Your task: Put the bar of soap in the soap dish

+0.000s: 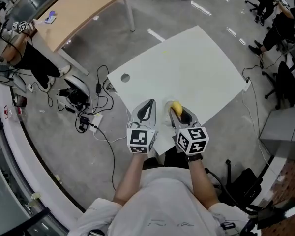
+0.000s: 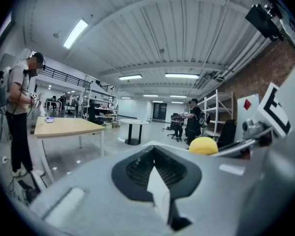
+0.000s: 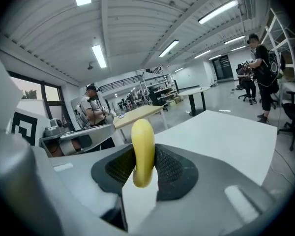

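Observation:
A yellow bar of soap (image 1: 176, 106) stands on edge between the jaws of my right gripper (image 1: 178, 111), which is shut on it just above the near edge of the white table (image 1: 187, 63). In the right gripper view the soap (image 3: 142, 154) sits upright between the black pads. My left gripper (image 1: 148, 104) hovers close beside it on the left, jaws together and holding nothing. In the left gripper view the jaws (image 2: 155, 154) meet at the tip, and the soap (image 2: 203, 145) shows to the right. No soap dish shows in any view.
The white table has a round cable hole (image 1: 125, 77) near its left corner. Cables and a power strip (image 1: 83, 117) lie on the floor to the left. A wooden table (image 1: 78, 9) stands beyond, with a person (image 1: 19, 48) beside it. Seated people (image 1: 280, 18) are at the top right.

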